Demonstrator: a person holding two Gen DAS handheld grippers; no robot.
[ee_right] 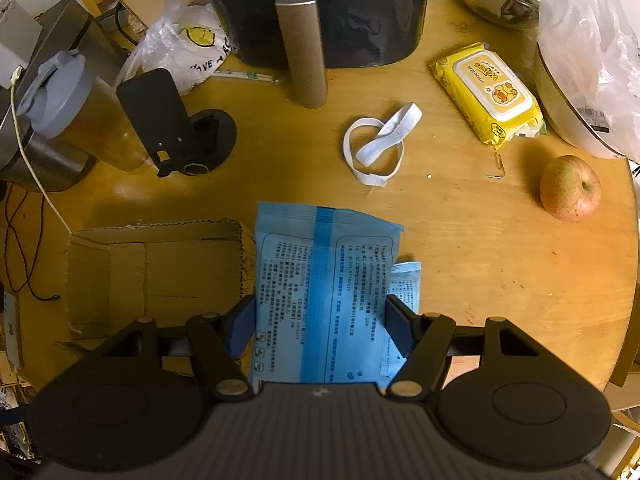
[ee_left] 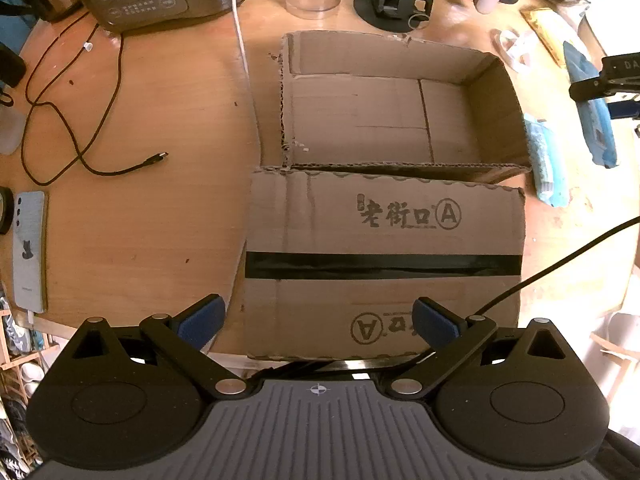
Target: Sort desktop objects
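Right gripper (ee_right: 320, 322) was clamped on a blue packet (ee_right: 320, 280), holding it just beside the open cardboard box (ee_right: 160, 268) on the wooden table (ee_right: 500, 260). Left gripper (ee_left: 318, 320) hung spread wide and empty over the box's front flap (ee_left: 384, 240).

Blue printed packet (ee_right: 320, 292) lies flat beside open cardboard box (ee_right: 160, 272).

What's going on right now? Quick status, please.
Left gripper open, hovering over box. Right gripper shut on blue packet. Nothing in the way.
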